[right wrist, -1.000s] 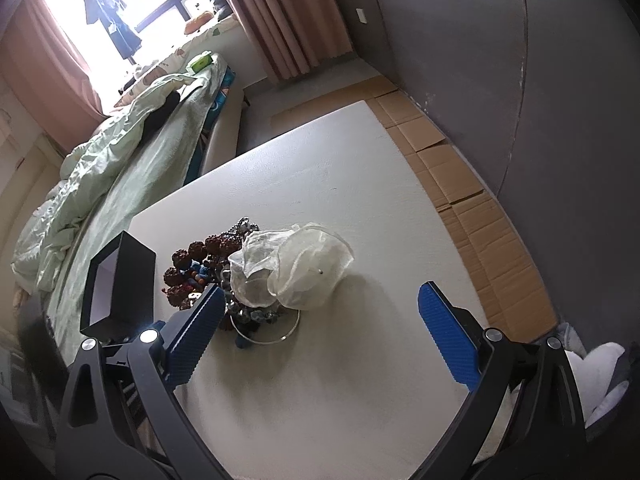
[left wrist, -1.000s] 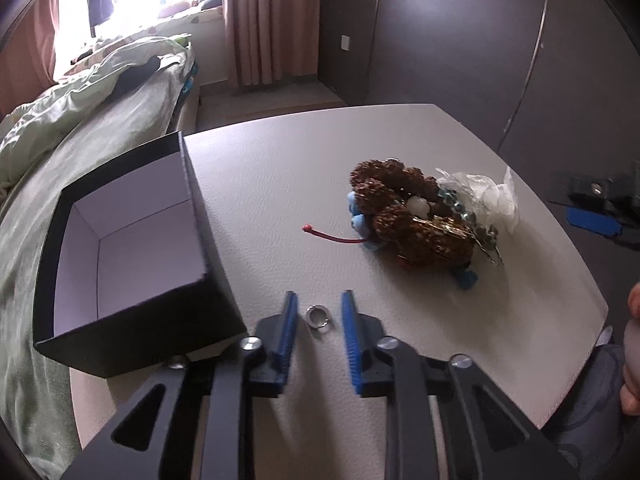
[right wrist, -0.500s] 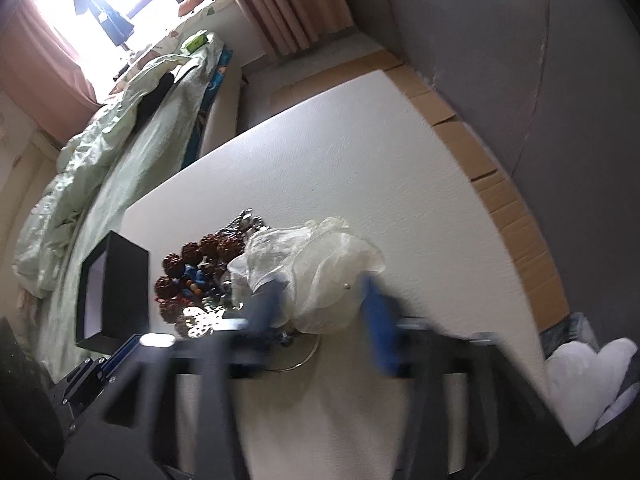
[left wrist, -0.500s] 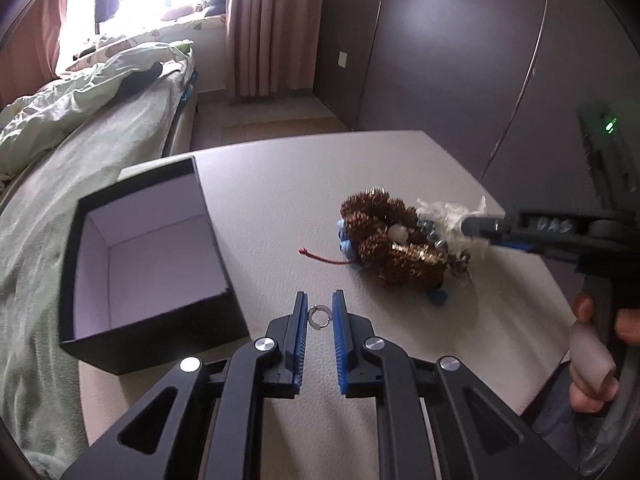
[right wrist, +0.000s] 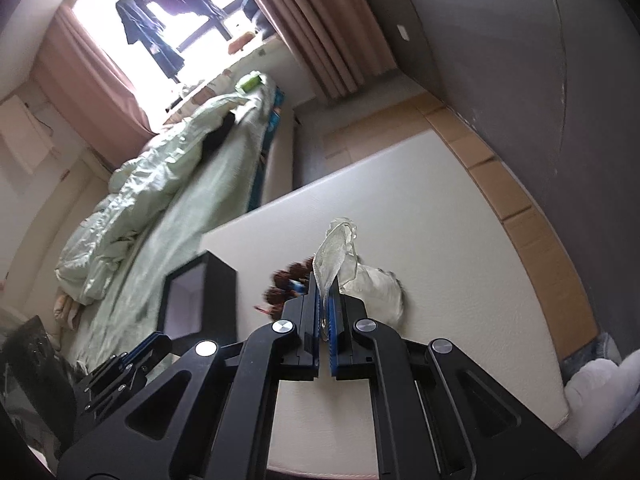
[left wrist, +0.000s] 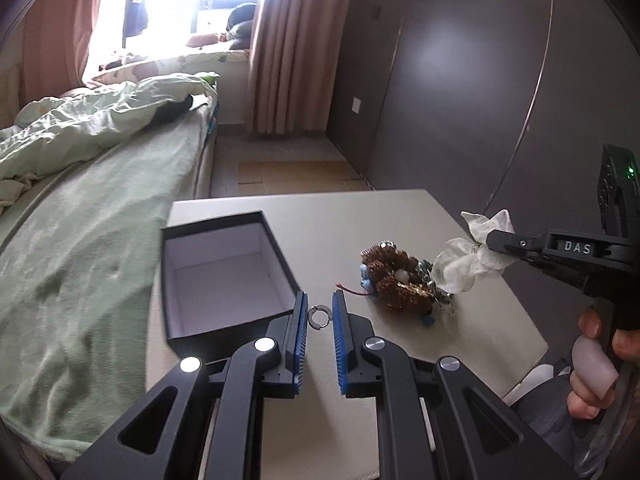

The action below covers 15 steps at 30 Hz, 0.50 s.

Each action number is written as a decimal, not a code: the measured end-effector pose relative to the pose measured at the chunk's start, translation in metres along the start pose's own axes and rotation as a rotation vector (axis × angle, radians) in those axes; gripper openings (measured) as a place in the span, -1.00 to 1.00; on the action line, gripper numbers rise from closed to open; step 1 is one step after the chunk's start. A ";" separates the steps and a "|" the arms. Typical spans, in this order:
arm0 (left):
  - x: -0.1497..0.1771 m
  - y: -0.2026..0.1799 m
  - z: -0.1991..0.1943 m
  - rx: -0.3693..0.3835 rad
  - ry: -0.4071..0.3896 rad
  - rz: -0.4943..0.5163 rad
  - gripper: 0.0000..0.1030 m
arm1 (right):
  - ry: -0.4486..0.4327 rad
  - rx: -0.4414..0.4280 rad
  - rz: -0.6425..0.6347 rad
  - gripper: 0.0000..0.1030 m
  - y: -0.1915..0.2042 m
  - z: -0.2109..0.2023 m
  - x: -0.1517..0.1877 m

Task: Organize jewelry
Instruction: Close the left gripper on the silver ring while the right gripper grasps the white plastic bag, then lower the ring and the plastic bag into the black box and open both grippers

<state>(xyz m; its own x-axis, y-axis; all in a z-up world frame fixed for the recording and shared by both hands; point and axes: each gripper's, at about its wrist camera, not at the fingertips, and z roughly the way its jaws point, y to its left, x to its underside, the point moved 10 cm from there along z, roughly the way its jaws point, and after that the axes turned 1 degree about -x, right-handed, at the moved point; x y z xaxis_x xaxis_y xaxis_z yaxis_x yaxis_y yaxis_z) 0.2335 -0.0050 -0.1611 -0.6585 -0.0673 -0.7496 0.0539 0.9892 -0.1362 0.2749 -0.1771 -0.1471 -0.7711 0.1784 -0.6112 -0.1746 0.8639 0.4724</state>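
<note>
Beside a green-sheeted bed [left wrist: 80, 216], the pale table [left wrist: 384, 216] bears an open black box [left wrist: 224, 276]. Left gripper [left wrist: 319, 316] pinches a small silver ring [left wrist: 319, 315]; carry it level over that box. Right gripper [right wrist: 327, 300], clamped on the sheer white pouch [left wrist: 468, 260], should lift gently off the brown beaded jewelry heap [left wrist: 400, 280].

Green-covered bed [left wrist: 92, 208], pink curtains [left wrist: 288, 40]

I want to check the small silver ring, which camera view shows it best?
The left wrist view: the small silver ring sits pinched between the left tool's blue pads, sharply lit. The right wrist view doesn't show it.
</note>
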 end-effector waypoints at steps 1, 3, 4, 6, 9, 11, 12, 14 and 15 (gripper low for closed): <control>-0.001 0.002 -0.004 -0.004 -0.005 -0.002 -0.80 | -0.015 -0.012 -0.008 -0.91 0.007 -0.004 -0.001; -0.004 0.009 -0.013 -0.008 -0.017 -0.011 -0.80 | -0.049 -0.028 -0.034 -0.91 0.022 -0.012 -0.005; -0.004 0.011 -0.017 -0.009 -0.024 -0.015 -0.79 | -0.060 -0.033 -0.048 -0.91 0.028 -0.014 -0.005; -0.007 0.016 -0.024 -0.010 -0.036 -0.027 -0.80 | -0.077 -0.056 -0.072 -0.91 0.043 -0.017 -0.006; -0.009 0.023 -0.034 -0.016 -0.053 -0.046 -0.79 | -0.095 -0.092 -0.095 -0.91 0.063 -0.020 -0.005; -0.010 0.026 -0.037 -0.019 -0.060 -0.051 -0.79 | -0.099 -0.117 -0.108 -0.91 0.075 -0.018 -0.003; -0.010 0.028 -0.039 -0.021 -0.062 -0.053 -0.79 | -0.094 -0.123 -0.116 -0.91 0.081 -0.015 -0.002; -0.009 0.031 -0.039 -0.028 -0.061 -0.056 -0.79 | -0.078 -0.141 -0.128 -0.91 0.091 -0.010 0.001; -0.009 0.032 -0.040 -0.031 -0.060 -0.059 -0.79 | -0.072 -0.151 -0.136 -0.91 0.098 -0.007 0.004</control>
<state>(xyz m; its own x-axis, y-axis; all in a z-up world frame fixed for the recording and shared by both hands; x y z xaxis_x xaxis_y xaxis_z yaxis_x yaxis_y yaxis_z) 0.2117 0.0326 -0.1329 -0.6133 -0.1325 -0.7786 -0.0078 0.9868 -0.1618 0.2511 -0.0952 -0.0990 -0.6896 0.1026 -0.7169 -0.3678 0.8031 0.4687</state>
